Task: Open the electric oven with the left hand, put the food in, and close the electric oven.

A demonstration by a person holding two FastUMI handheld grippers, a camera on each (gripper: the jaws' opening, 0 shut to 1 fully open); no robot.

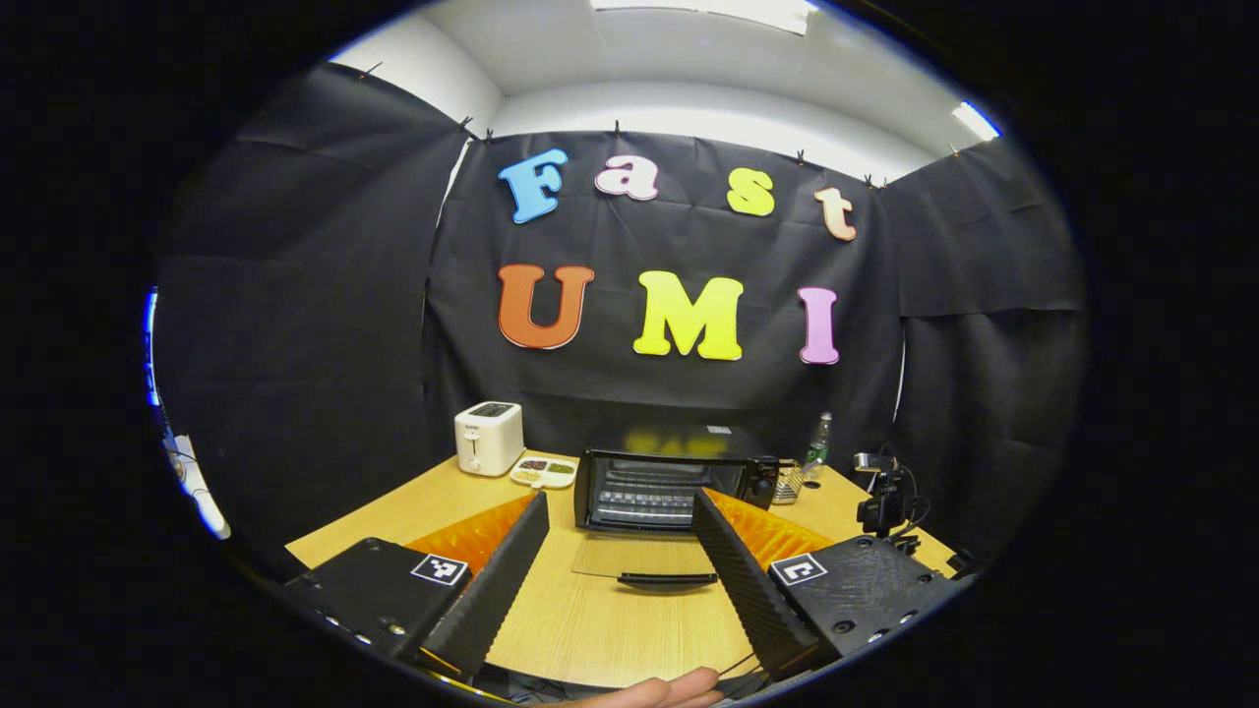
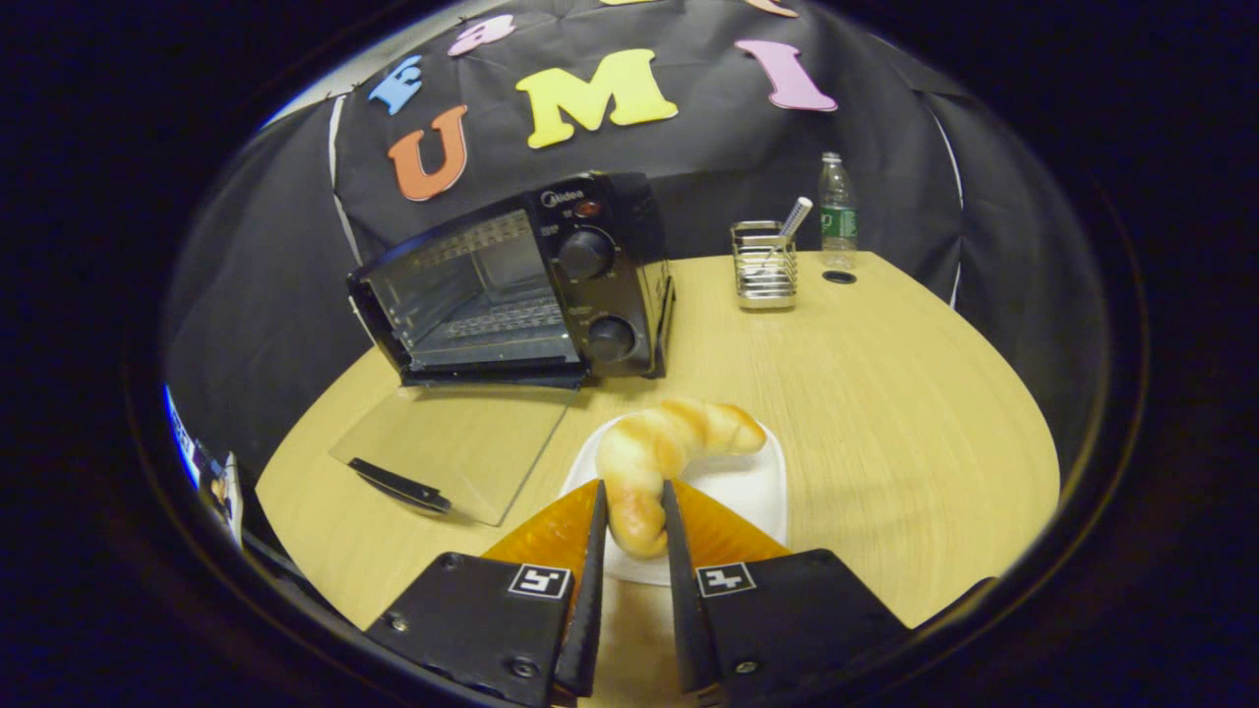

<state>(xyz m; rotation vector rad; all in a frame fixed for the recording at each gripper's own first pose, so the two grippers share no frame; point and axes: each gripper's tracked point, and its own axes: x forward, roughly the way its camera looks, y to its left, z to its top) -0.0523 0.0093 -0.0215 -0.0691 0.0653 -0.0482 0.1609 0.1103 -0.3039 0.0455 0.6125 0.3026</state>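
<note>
Right gripper (image 2: 631, 516) is closing on the croissant's (image 2: 661, 447) lower end over its white plate (image 2: 757, 492): soft, light, crushable, wanting gentle pressure; left gripper (image 1: 620, 531) is hanging apart.

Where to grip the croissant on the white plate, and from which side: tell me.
Grip the croissant at its near curved arm, where it is narrow enough to fit between the fingers. Come from the table's front edge, along the white plate, low and level. The right gripper already brackets that arm, one finger on each side; whether both press on it I cannot tell. The thick middle looks too wide to take.
</note>
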